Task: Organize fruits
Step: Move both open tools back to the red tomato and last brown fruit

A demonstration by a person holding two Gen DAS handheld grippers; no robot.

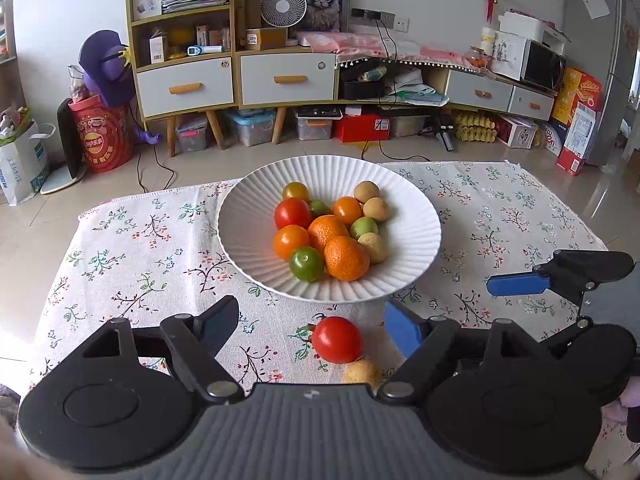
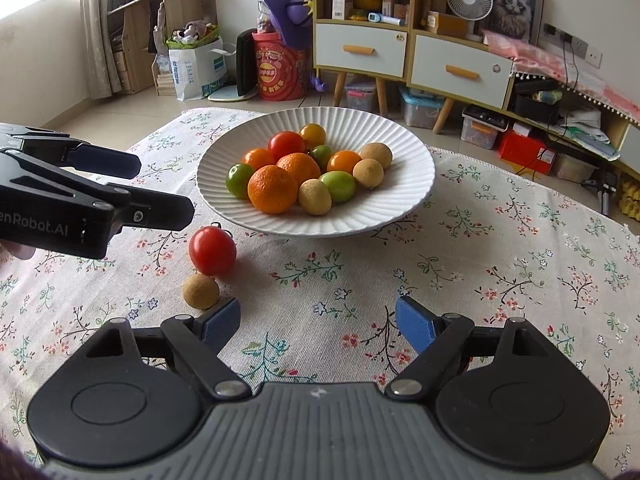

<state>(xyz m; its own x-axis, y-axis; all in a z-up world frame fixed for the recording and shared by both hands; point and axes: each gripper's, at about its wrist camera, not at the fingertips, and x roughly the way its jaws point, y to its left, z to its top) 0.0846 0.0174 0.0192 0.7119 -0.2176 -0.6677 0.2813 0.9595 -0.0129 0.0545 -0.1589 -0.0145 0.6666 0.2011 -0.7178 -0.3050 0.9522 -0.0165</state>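
Beside heaped plate (image 1: pixel 404 276), loose tomato (image 1: pixel 337 339) touching longan (image 1: pixel 360 372)

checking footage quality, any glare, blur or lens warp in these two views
Left wrist view: sharp, fisheye bows the yellow-and-white cabinet, dark vignette at corners. Right wrist view: blown-out window glare upper left, soft shadow under the ribbed white plate.

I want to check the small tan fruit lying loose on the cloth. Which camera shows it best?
The right wrist view: the small tan fruit lies whole and unobstructed, just in front of the red tomato. In the left wrist view the same fruit is partly hidden behind the gripper body at the bottom.
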